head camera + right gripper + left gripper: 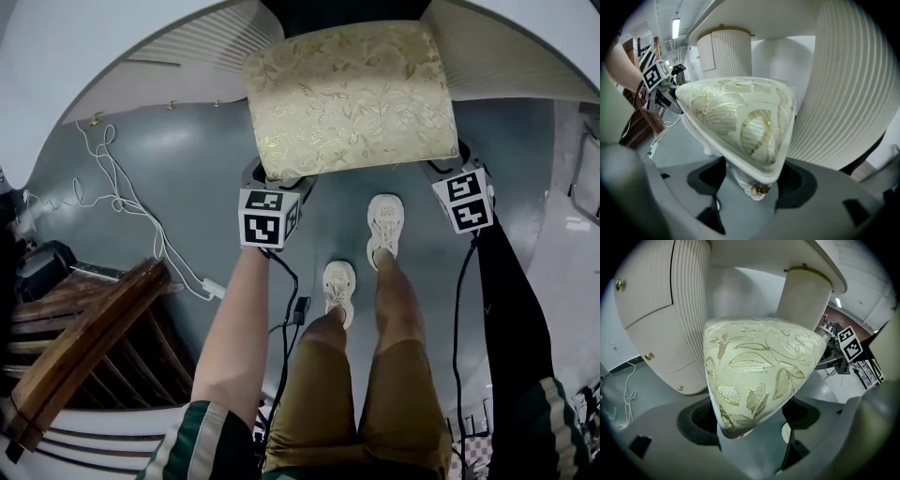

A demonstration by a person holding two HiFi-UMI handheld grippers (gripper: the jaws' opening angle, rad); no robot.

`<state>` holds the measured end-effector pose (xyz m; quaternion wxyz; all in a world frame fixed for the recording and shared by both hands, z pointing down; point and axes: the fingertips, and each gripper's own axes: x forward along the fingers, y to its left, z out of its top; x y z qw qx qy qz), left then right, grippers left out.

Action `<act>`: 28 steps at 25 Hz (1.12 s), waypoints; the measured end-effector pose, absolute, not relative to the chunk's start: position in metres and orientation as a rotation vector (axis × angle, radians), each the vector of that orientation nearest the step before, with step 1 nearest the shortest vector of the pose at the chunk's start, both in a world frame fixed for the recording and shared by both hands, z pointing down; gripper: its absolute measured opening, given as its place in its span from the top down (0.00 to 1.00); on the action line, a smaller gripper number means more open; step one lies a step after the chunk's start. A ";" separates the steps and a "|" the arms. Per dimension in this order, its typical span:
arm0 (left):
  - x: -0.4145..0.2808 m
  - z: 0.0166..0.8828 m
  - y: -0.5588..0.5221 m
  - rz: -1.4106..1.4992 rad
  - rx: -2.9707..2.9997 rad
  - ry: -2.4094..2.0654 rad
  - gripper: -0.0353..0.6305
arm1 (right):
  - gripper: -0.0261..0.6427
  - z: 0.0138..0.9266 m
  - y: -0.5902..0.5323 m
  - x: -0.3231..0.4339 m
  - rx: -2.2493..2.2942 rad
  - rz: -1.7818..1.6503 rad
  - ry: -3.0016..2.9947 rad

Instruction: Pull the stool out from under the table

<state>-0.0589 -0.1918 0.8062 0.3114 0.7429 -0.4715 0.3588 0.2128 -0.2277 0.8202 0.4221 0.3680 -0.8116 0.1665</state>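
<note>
Evidently the stool (pixel 347 94) sits on the floor (pixel 187 159) between the pedestals of the table (pixel 94 66); the right gripper (pixel 751 187) pinches its near right corner; the left gripper (pixel 750 425) stands spread around the left one; it should clamp first, then both pull evenly.

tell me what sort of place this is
Likely a furnished room at home or a showroom, perhaps a bedroom corner: a white dressing table with ribbed sides and brass knobs, a stool upholstered in gold leaf brocade partly under it, and a smooth grey floor with loose cables.
</note>
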 end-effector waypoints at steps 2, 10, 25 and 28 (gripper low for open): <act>-0.058 0.803 -0.188 0.957 1.940 -1.218 0.31 | 0.46 0.817 -0.223 0.214 0.907 0.447 -2.017; -0.070 0.758 -0.185 0.999 1.954 -1.123 0.32 | 0.46 0.774 -0.202 0.204 0.917 0.553 -1.935; -0.076 0.769 -0.195 1.074 1.941 -1.013 0.32 | 0.46 0.789 -0.190 0.199 0.910 0.704 -1.844; -0.077 0.766 -0.193 1.078 1.931 -1.006 0.32 | 0.46 0.788 -0.190 0.196 0.909 0.711 -1.844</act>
